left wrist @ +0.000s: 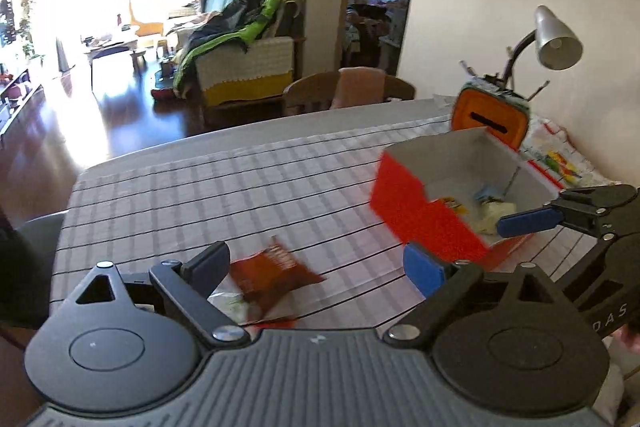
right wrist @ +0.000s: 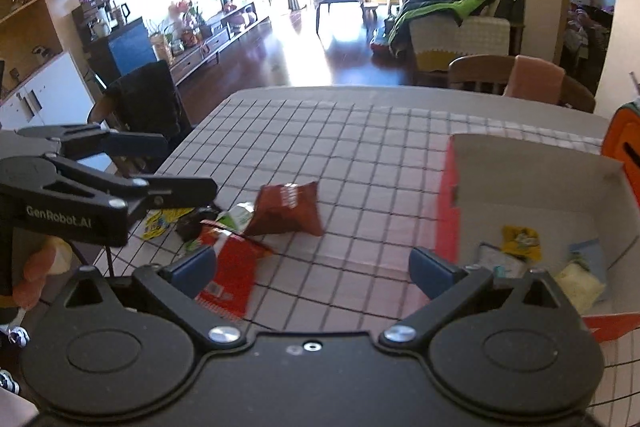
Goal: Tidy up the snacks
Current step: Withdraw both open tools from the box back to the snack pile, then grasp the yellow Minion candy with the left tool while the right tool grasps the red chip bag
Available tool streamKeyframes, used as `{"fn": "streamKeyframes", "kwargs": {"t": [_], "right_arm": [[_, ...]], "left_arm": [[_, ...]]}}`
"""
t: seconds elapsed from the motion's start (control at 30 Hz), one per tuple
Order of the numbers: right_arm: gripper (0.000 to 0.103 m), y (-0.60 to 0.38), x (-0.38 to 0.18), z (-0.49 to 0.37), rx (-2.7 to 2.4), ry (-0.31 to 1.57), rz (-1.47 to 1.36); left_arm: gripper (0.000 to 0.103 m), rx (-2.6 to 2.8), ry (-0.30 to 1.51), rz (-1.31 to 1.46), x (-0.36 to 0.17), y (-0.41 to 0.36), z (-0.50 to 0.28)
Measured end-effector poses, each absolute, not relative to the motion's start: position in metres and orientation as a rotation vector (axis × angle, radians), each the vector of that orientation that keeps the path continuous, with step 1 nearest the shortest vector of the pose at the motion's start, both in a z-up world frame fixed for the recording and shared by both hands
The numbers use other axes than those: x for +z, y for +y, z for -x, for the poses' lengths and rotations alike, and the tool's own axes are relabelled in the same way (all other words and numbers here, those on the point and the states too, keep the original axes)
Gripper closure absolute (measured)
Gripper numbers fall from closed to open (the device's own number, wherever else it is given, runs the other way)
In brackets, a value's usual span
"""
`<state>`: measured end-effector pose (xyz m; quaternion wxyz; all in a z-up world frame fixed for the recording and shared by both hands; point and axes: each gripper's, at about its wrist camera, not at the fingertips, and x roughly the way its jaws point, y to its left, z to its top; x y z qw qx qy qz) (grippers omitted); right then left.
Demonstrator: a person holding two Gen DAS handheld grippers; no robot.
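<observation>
A red cardboard box (left wrist: 424, 215) (right wrist: 447, 195) with a white inside stands open on the checked tablecloth (right wrist: 352, 147). In it lie a yellow packet (right wrist: 520, 237), a pale packet (right wrist: 580, 281) and other small ones. Loose snacks lie in a heap to its left: a brown-red bag (left wrist: 276, 273) (right wrist: 290, 209), a red packet (right wrist: 230, 267), a green-white one (right wrist: 236, 217) and a yellow one (right wrist: 164, 221). My left gripper (left wrist: 316, 267) (right wrist: 190, 165) is open above the heap, the brown-red bag lying below its jaws. My right gripper (right wrist: 316, 269) is open and empty between heap and box; its blue fingertip (left wrist: 524, 221) reaches over the box.
An orange container with a slot (left wrist: 492, 123) and a desk lamp (left wrist: 556, 39) stand behind the box by the wall. Printed papers (left wrist: 556, 155) lie to the right. A wooden chair (left wrist: 348, 91) is at the far edge, a dark chair (right wrist: 148, 99) at the left.
</observation>
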<state>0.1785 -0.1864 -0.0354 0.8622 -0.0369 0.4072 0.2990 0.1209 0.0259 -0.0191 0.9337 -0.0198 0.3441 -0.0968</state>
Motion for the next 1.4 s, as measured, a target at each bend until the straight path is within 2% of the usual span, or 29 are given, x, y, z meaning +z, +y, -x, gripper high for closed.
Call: {"fn": "streamKeyframes", "kwargs": {"t": [0.4, 0.67, 1.2, 1.4], "right_arm": [[0.0, -0.121, -0.072, -0.177, 0.617, 0.987, 0.072], [0.0, -0.077, -0.101, -0.18, 0.615, 1.05, 0.102], [0.002, -0.039, -0.143, -0.21, 0.533, 1.191, 0.025], [0.008, -0.03, -0.151, -0.214, 0.528, 1.211, 0.027]], "left_arm": [[0.009, -0.183, 0.766, 0.049, -0.054, 0.112, -0.104], [0.009, -0.208, 0.906, 0.018, -0.097, 0.162, -0.114], [0.009, -0.329, 1.07, -0.029, -0.161, 0.203, -0.153], [0.01, -0.353, 1.09, -0.037, -0.172, 0.205, -0.161]]}}
